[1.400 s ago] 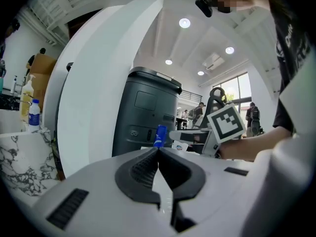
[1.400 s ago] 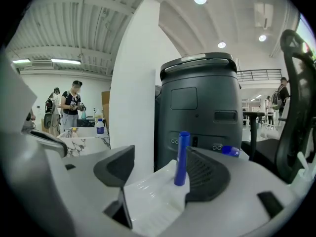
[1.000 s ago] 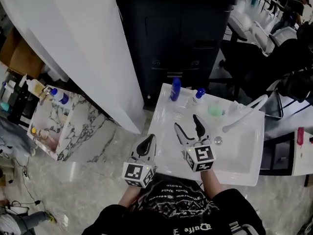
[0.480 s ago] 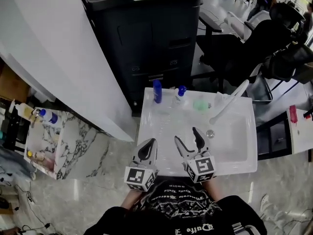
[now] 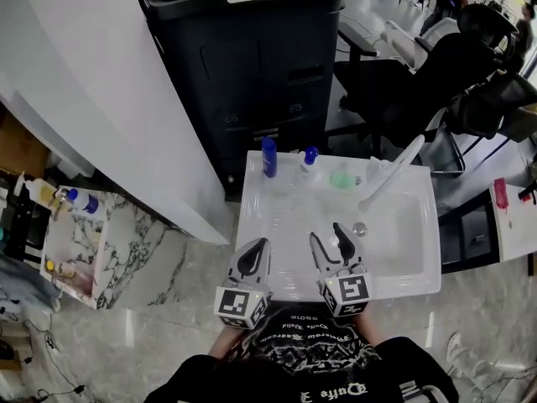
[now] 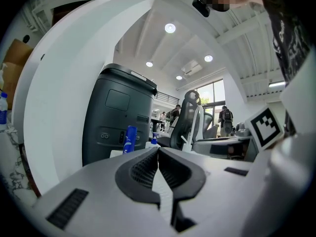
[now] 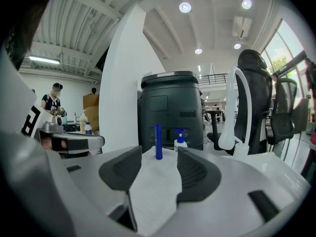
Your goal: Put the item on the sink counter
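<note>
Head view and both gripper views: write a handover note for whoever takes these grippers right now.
Left gripper: shut, empty, at the sink counter's near edge.
Right gripper: jaws apart and closing, nothing between them, over the basin.
Things: blue tube, spray bottle and a green item stand along the counter's back edge, beside the faucet.
Done: those three are on the counter.
Left: nothing is held; which item is meant cannot be told, so check first.
</note>
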`<state>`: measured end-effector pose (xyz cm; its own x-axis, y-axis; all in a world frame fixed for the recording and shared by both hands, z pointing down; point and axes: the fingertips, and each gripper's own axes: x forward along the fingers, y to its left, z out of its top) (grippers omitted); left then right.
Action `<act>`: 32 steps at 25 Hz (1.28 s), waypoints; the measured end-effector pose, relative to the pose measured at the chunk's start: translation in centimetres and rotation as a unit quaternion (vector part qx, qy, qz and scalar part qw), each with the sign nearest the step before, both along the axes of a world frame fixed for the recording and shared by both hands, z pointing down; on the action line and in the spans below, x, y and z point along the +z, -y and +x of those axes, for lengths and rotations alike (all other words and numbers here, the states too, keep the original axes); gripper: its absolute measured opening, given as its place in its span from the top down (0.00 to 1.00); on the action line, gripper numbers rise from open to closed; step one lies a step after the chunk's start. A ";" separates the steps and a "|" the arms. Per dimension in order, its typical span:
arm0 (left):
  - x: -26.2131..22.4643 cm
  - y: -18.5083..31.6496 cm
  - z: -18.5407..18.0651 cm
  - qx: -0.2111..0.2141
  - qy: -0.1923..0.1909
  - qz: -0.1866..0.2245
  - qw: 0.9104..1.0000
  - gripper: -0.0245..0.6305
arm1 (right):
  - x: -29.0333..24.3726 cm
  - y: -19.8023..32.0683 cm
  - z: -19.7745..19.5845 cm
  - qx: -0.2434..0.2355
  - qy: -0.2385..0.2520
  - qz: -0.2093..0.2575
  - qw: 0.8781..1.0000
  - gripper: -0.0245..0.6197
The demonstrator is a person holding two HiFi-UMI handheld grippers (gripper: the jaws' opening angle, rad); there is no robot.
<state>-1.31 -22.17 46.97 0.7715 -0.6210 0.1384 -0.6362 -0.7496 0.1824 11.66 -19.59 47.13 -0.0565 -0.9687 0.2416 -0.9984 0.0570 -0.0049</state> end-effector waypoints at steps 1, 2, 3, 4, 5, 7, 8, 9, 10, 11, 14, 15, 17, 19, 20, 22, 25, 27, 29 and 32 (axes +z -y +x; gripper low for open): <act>-0.1 -0.1 0.0 0.000 0.000 0.002 1.000 0.95 | -0.2 0.0 0.1 0.002 -0.002 0.002 1.000 0.63; -0.1 -0.1 -0.1 -0.001 0.001 0.004 1.000 0.95 | -0.3 0.1 0.1 0.003 -0.004 0.002 1.000 0.66; -0.2 -0.2 -0.2 -0.001 0.001 0.006 1.000 0.95 | -0.2 0.1 0.1 0.003 -0.007 0.000 1.000 0.68; -0.3 -0.3 -0.2 -0.002 0.000 0.008 1.000 0.95 | -0.1 0.1 0.0 0.002 -0.012 -0.002 1.000 0.70; -0.3 -0.4 -0.2 -0.001 -0.001 0.009 1.000 0.95 | 0.0 0.0 0.0 0.002 -0.015 -0.004 1.000 0.72; -0.3 -0.6 -0.1 0.001 0.000 0.009 1.000 0.95 | 0.3 -0.2 -0.2 0.002 -0.015 -0.007 1.000 0.77; -0.2 -0.7 -0.1 0.001 0.001 0.009 1.000 0.95 | 0.4 -0.2 -0.2 0.003 -0.015 -0.008 1.000 0.80; -0.2 -0.7 0.0 0.001 0.002 0.008 1.000 0.95 | 0.4 -0.2 -0.3 0.005 -0.017 -0.008 1.000 0.82; -0.1 -0.7 0.0 0.001 0.003 0.008 1.000 0.95 | 0.5 -0.2 -0.3 0.007 -0.023 -0.010 1.000 0.84; -0.1 -0.7 0.0 0.002 0.003 0.007 1.000 0.95 | 0.5 -0.1 -0.2 0.011 -0.032 -0.012 0.999 0.86; -0.1 -0.7 0.2 0.003 0.003 0.008 1.000 0.95 | 0.4 0.1 -0.1 0.015 -0.052 -0.018 0.998 0.95; -0.1 -0.7 0.2 0.003 0.004 0.008 1.000 0.95 | 0.4 0.1 -0.1 0.013 -0.049 -0.018 0.999 0.96; -0.1 -0.7 0.4 0.003 0.004 0.007 1.000 0.95 | 0.4 0.1 -0.1 0.008 -0.042 -0.018 0.999 0.96; 0.0 -0.7 0.6 0.004 0.004 0.006 1.000 0.95 | 0.5 0.1 -0.3 0.003 -0.036 -0.020 0.999 0.96; 0.0 -0.7 0.6 0.004 0.004 0.005 1.000 0.95 | 0.6 0.1 -0.3 0.001 -0.033 -0.021 0.999 0.96; 0.2 -0.6 0.7 0.004 0.004 0.001 1.000 0.95 | 0.7 0.2 -0.4 -0.001 -0.029 -0.023 0.999 0.96; 0.3 -0.6 0.8 0.003 0.004 -0.002 1.000 0.95 | 0.8 0.2 -0.4 -0.005 -0.026 -0.026 0.999 0.96; 0.4 -0.5 0.9 0.002 0.005 -0.002 1.000 0.95 | 1.0 0.2 -0.4 -0.006 -0.023 -0.028 0.999 0.96; 0.6 -0.5 0.9 0.003 0.006 -0.003 1.000 0.95 | 1.1 0.2 -0.3 -0.007 -0.018 -0.029 0.999 0.96; 0.6 -0.4 1.1 0.003 0.006 -0.003 1.000 0.95 | 1.2 0.3 -0.3 -0.011 -0.012 -0.030 0.999 0.96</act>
<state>-0.20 -21.78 47.56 0.7739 -0.6149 0.1515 -0.6333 -0.7528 0.1795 11.35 -19.93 48.34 -0.0702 -0.9512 0.3004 -0.9968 0.0785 0.0154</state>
